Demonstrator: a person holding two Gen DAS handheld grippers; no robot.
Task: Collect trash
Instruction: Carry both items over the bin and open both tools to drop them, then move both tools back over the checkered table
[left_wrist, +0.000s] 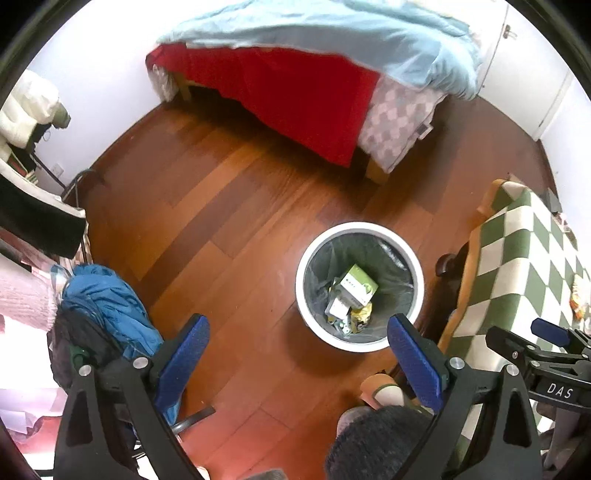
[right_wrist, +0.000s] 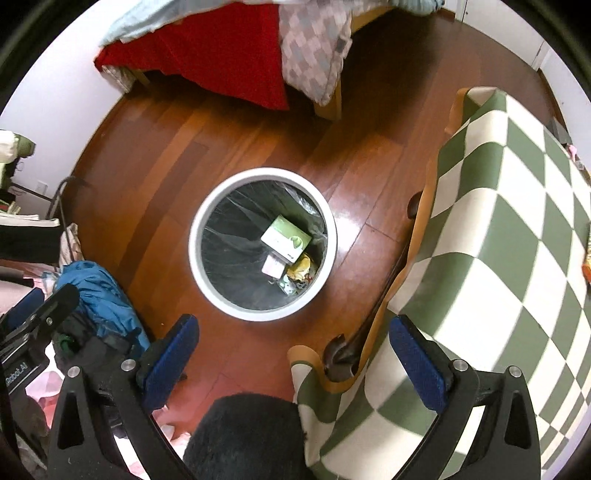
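A round white trash bin (left_wrist: 360, 227) (right_wrist: 263, 173) with a dark liner stands on the wooden floor. Inside lie a green and white box (left_wrist: 359, 286) (right_wrist: 286, 238), a small pale packet (right_wrist: 274, 266) and yellow wrappers (right_wrist: 300, 271). My left gripper (left_wrist: 299, 356) hangs open above the floor, near side of the bin, nothing between its blue pads. My right gripper (right_wrist: 293, 360) is open too, empty, above the floor between the bin and the checked cloth. The right gripper (left_wrist: 546, 343) also shows at the right edge of the left wrist view.
A bed (left_wrist: 295, 85) with red and light blue covers stands beyond the bin. A green and white checked cloth (right_wrist: 498, 229) covers furniture on the right. Blue clothing (left_wrist: 107, 306) is heaped at the left. A dark slipper (right_wrist: 243, 435) shows at the bottom.
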